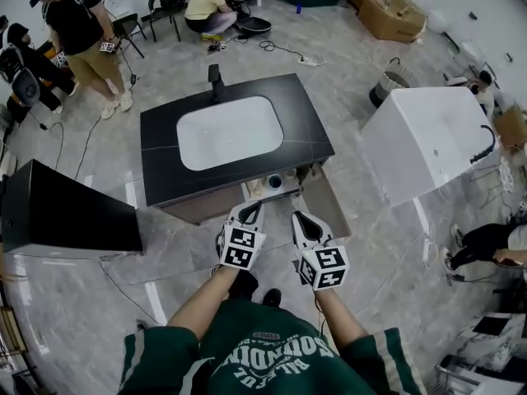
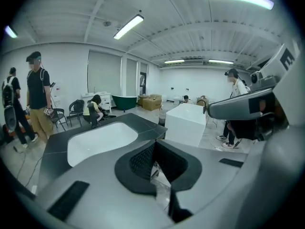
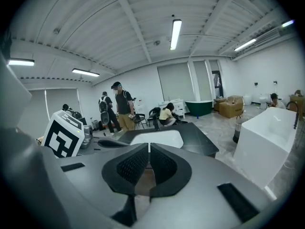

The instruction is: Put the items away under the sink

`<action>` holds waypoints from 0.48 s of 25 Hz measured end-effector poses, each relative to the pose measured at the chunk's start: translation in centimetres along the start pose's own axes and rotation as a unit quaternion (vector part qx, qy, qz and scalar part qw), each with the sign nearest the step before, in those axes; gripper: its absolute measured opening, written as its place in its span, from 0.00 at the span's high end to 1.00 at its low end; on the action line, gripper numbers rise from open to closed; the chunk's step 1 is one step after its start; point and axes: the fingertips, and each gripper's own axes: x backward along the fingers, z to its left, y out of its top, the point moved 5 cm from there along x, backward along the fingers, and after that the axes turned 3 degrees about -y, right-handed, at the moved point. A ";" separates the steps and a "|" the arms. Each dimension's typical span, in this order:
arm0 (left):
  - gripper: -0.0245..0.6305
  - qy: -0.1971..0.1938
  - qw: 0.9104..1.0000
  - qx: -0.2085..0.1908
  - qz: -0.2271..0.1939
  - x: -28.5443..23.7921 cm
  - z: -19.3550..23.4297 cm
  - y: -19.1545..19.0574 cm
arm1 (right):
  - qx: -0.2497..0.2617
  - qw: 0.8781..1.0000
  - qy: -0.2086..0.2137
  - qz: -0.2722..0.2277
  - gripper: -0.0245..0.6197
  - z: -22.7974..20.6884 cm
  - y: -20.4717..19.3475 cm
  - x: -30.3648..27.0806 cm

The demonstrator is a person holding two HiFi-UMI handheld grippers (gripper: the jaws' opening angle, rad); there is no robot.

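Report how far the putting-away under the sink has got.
Done: a round item lies in the open drawer under the sink. In hand: nothing; left gripper and right gripper are shut, empty. Left: closing the drawer, apparently.

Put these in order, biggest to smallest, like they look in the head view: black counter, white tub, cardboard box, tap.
1. black counter
2. white tub
3. cardboard box, though it sits farther away, so it may only look this small
4. tap
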 end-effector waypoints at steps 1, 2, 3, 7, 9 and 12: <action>0.95 0.000 1.000 -0.003 -0.003 0.2 1.0 0.3 | 0.006 1.000 0.003 -0.002 0.89 0.4 0.7 -1.0; 0.95 0.000 1.000 -0.007 -0.007 0.3 2.1 0.8 | 0.012 1.000 0.005 -0.004 0.89 0.9 1.4 -2.0; 0.95 0.000 1.000 -0.008 -0.011 0.5 3.1 1.2 | 0.015 1.000 0.007 -0.006 0.89 1.4 2.2 -3.0; 0.95 -0.006 1.000 -0.010 -0.021 0.0 6.6 2.8 | 0.017 1.000 -0.001 -0.021 0.89 2.5 4.2 -5.8; 0.95 -0.015 0.999 -0.015 -0.025 -0.3 7.9 3.4 | 0.014 0.999 -0.011 -0.028 0.89 2.9 4.6 -7.0; 0.95 -0.020 0.999 -0.019 -0.032 -0.8 9.7 3.8 | 0.016 0.999 -0.020 -0.032 0.89 3.6 5.3 -8.7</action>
